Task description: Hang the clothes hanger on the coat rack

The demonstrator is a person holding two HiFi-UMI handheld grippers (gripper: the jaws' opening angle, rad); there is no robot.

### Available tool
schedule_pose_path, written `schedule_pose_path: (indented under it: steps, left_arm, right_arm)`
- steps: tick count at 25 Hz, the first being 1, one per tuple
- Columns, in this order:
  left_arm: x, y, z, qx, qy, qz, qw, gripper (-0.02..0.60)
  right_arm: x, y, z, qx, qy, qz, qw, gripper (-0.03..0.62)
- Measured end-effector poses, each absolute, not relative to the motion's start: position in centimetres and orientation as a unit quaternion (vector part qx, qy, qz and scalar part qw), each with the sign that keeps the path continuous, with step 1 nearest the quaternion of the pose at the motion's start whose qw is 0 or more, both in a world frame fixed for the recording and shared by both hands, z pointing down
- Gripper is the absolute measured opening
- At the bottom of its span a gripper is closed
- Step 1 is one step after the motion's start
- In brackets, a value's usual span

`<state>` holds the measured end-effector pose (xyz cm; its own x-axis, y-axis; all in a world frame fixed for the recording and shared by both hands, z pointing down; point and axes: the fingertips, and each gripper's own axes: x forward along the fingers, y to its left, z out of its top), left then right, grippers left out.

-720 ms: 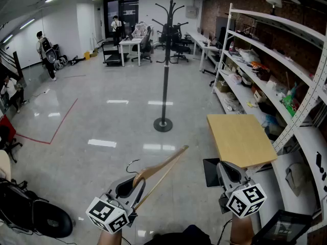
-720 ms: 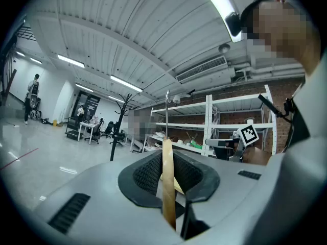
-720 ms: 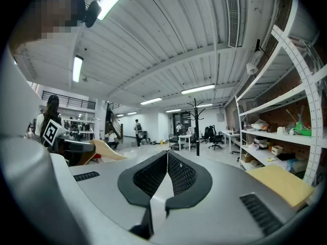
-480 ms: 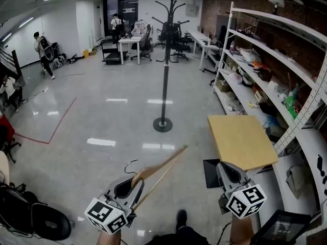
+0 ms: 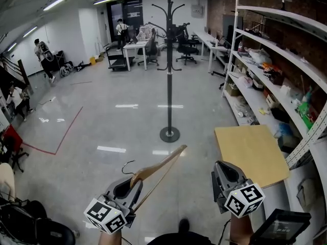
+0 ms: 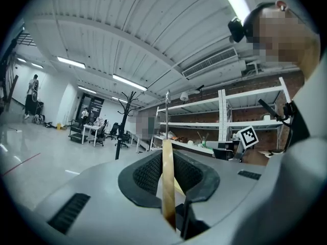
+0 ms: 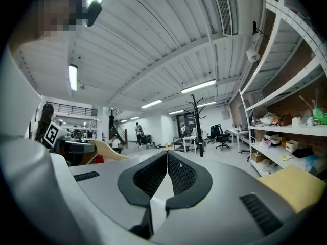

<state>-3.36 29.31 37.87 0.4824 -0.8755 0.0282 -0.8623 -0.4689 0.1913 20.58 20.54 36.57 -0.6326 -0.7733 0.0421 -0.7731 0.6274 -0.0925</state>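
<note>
The clothes hanger [image 5: 156,168] is pale wood, a curved shoulder bar with a thin straight rail under it and a dark wire hook [image 5: 129,164] curling up at its near end. It is carried in the air, well short of the coat rack [image 5: 169,65], with its far tip slanting up towards the rack. The left tongs [image 5: 132,187] are clamped on the wood just beside the hook, and the left gripper view shows the bar standing edge-on between the ribbed pads. The right tongs [image 5: 224,171] have their pads pressed together on nothing and ride level on the far side of the hanger from the hook, also well short of the rack. The rack is a black pole on a round foot, alone on the glossy floor [image 5: 102,121], with its curved pegs at the top. The step in hand looks like the approach, with the hanger gripped and not yet hung. The next move probably calls for closing the gap to the rack, raising the hanger to peg height and turning the hook's open side over a peg before the left tongs let go
</note>
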Motion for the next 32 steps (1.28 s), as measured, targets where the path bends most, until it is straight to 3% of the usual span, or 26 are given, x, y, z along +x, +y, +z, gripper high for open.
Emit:
schedule_pose_path:
  steps: [20,32]
  left_arm:
    - [-1.8,8.5,37.7,0.861,-0.499,-0.03,0.091,0.052]
    - [-10.4,-8.0,37.5,0.878,-0.471,-0.036,0.072,0.052]
  right_arm:
    - [21.4,0.0,36.6,-0.417,0.908,-0.046,-0.01,0.008]
    - [12.8,-15.3,35.2,-0.433,0.901,-0.025,-0.014,0.008]
